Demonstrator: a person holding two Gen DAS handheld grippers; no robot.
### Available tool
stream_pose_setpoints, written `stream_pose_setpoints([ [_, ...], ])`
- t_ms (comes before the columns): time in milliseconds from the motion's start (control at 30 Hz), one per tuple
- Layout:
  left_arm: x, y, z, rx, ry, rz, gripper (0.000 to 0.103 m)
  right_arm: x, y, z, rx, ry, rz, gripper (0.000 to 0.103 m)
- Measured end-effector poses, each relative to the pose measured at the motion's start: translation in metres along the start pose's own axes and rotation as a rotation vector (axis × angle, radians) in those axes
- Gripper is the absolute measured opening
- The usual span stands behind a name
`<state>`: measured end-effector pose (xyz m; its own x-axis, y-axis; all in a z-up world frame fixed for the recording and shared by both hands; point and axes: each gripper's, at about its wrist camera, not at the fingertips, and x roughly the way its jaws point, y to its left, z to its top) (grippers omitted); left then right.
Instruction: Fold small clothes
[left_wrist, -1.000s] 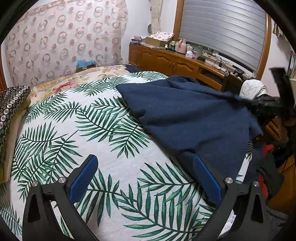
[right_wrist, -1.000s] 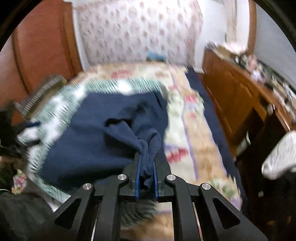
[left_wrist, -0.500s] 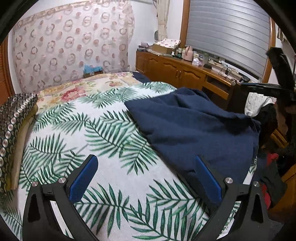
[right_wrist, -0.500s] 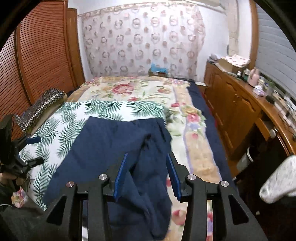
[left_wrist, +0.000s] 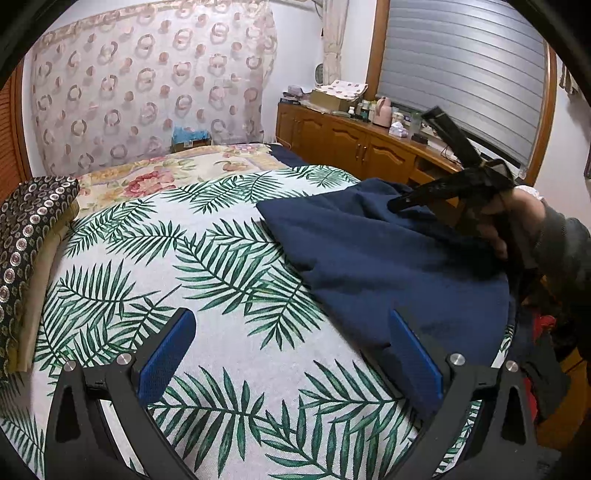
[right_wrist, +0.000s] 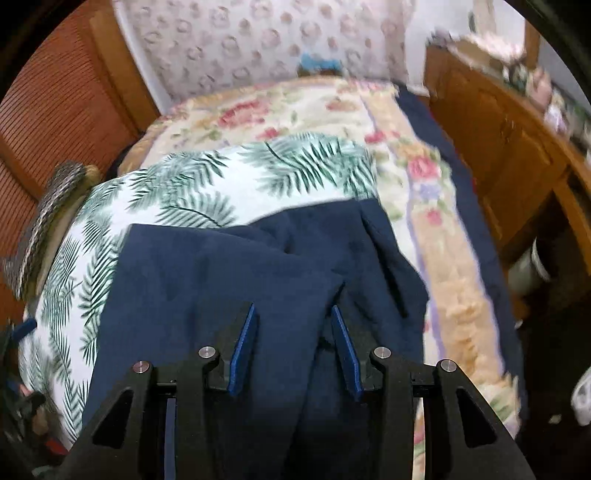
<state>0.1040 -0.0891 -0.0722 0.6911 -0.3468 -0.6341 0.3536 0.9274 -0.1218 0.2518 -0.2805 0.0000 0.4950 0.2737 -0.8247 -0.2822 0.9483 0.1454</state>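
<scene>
A dark navy garment lies spread on the palm-leaf bedcover, on the bed's right side. My left gripper is open and empty, low over the bedcover; its right finger is at the garment's near corner. My right gripper is open just above the garment, with a raised fold between its blue pads. The right gripper also shows in the left wrist view, held in a hand over the garment's far edge.
A patterned dark pillow lies at the bed's left edge. A floral quilt covers the far part of the bed. A wooden cabinet with clutter runs along the right wall. Dark and red clothes hang at the right.
My right gripper has let go of the navy garment, opened, and come down close over the cloth. The left gripper has stayed open near the garment's corner.
</scene>
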Motion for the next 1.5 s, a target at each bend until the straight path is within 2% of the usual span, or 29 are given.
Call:
stream_pose_setpoints([
  [67,0.000,0.001,-0.002,-0.003,0.001,-0.002,0.103,-0.001,0.000,0.000,-0.008,-0.008,0.028,0.009],
  [133,0.001,0.002,-0.003,-0.008,0.002,-0.003,0.103,-0.017,0.004,0.003,-0.050,-0.085,0.000,0.005],
  [233,0.001,0.003,-0.004,-0.014,0.005,-0.004,0.103,-0.054,0.007,0.011,-0.075,-0.260,-0.059,0.004],
  [333,0.002,0.002,-0.005,-0.014,0.007,-0.006,0.103,-0.074,0.008,0.020,-0.063,-0.325,-0.105,0.004],
  [433,0.004,0.000,-0.006,-0.008,0.011,-0.008,0.103,-0.067,0.002,0.029,-0.077,-0.307,-0.209,0.004],
  [467,0.004,-0.001,-0.007,-0.007,0.013,-0.009,0.103,-0.053,0.007,0.031,-0.094,-0.265,-0.235,0.008],
  [533,0.005,-0.002,-0.008,-0.001,0.019,-0.010,0.103,-0.022,0.004,0.036,-0.095,-0.143,-0.263,0.010],
  [567,0.005,-0.002,-0.008,0.001,0.023,-0.010,0.103,-0.014,-0.001,0.032,-0.093,-0.110,-0.288,0.012],
  [700,0.009,-0.008,-0.012,0.011,0.042,-0.024,0.103,-0.019,-0.005,0.004,-0.109,-0.124,-0.302,0.026],
  [833,0.011,-0.018,-0.015,0.024,0.052,-0.043,0.103,-0.050,0.002,-0.032,-0.114,-0.191,-0.265,0.045],
  [967,0.012,-0.034,-0.020,0.046,0.065,-0.061,0.103,-0.090,0.011,-0.076,-0.117,-0.236,-0.209,0.046],
  [1067,0.013,-0.045,-0.025,0.064,0.083,-0.077,0.103,-0.105,0.018,-0.121,-0.147,-0.205,-0.174,0.046],
  [1200,0.011,-0.056,-0.032,0.076,0.102,-0.090,0.102,-0.101,0.017,-0.168,-0.134,-0.157,-0.163,0.046],
  [1367,0.004,-0.063,-0.034,0.063,0.111,-0.136,0.096,-0.100,0.006,-0.197,-0.059,-0.164,-0.178,0.045],
  [1433,0.000,-0.066,-0.036,0.059,0.108,-0.154,0.093,-0.103,0.005,-0.202,-0.052,-0.177,-0.173,0.041],
  [1500,-0.002,-0.068,-0.038,0.055,0.115,-0.172,0.085,-0.105,0.007,-0.201,-0.049,-0.178,-0.167,0.041],
])
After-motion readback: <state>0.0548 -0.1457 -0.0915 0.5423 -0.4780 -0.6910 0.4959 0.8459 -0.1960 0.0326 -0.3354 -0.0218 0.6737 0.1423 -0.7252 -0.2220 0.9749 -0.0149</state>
